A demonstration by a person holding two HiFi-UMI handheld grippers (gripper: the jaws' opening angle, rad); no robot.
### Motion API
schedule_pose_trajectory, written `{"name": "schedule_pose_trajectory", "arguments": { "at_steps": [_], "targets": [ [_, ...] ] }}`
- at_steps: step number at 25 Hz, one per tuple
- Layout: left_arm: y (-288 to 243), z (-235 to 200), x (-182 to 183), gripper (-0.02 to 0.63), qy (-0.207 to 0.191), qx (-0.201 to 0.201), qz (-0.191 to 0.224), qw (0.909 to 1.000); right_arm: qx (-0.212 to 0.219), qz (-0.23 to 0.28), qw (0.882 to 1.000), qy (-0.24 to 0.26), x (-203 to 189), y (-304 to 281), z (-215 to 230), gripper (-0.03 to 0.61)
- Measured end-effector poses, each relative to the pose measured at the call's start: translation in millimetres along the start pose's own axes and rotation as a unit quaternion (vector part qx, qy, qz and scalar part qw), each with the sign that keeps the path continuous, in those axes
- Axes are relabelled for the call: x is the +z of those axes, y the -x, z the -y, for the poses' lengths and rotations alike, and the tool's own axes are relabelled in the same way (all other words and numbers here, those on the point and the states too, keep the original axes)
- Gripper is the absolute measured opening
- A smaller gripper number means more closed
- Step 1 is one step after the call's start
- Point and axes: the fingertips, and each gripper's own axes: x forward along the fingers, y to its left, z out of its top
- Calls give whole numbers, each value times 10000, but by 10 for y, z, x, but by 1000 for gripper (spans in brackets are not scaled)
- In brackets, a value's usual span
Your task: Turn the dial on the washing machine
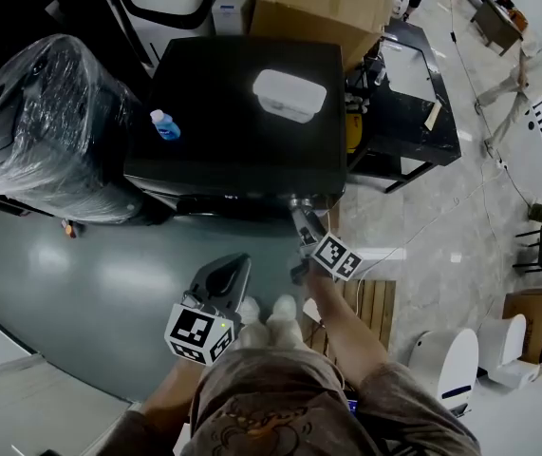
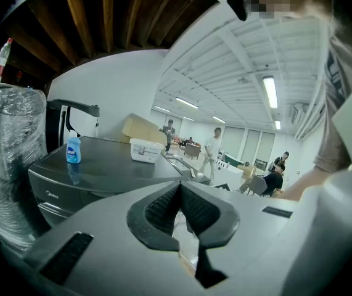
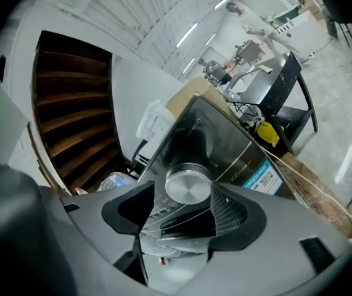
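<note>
Right gripper (image 3: 182, 209) up at front panel of washer (image 1: 237, 84), right-hand end. Jaws wide apart, silver dial (image 3: 188, 186) sits between them, not clamped; can't tell if pads touch it. Left gripper (image 2: 180, 196) low, well clear of washer, jaws pressed together, nothing in them. Blue bottle (image 1: 164, 125) and white box (image 1: 289, 95) on washer top.

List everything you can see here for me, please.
Dark grey washing machine: one, centre.
Round silver dial: one, its front panel.
White plastic tub: one, on the machine's top.
Small blue bottle: one, top's left edge.
Plastic-wrapped dark bulky object: one, left of machine.
Brown cardboard box: one, behind machine.
Black metal table: one, right of machine.
Left hand-held gripper: grey, jaws together, empty.
Right hand-held gripper: grey, jaws apart, dial between them.
</note>
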Motion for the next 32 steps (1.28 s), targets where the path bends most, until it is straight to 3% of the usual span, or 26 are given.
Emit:
{"name": "schedule_pose_trajectory", "arguments": {
  "at_steps": [6, 11, 19, 24, 28, 32],
  "targets": [
    [-13, 69, 285, -2, -40, -144, 276, 9995, 306, -62, 9975, 642, 283, 320, -416, 264],
    [-28, 138, 511, -2, -53, -343, 389, 9986, 790, 46, 9868, 1411, 590, 652, -1040, 264],
    [-24, 335, 697, -2, 1, -746, 447, 9962, 1439, -52, 9444, 2955, 731, 1359, -1835, 264],
    [89, 333, 692, -2, -4, -695, 385, 9968, 1616, -95, 9218, 3521, 672, 1791, -2120, 264],
    [175, 271, 669, -2, -5, -488, 483, 9976, 1674, 3, 9119, 3747, 601, 1987, -2224, 258],
    [248, 230, 664, -2, -121, -341, 714, 9968, 1768, 107, 8999, 3986, 476, 2031, -2218, 95]
  ]
}}
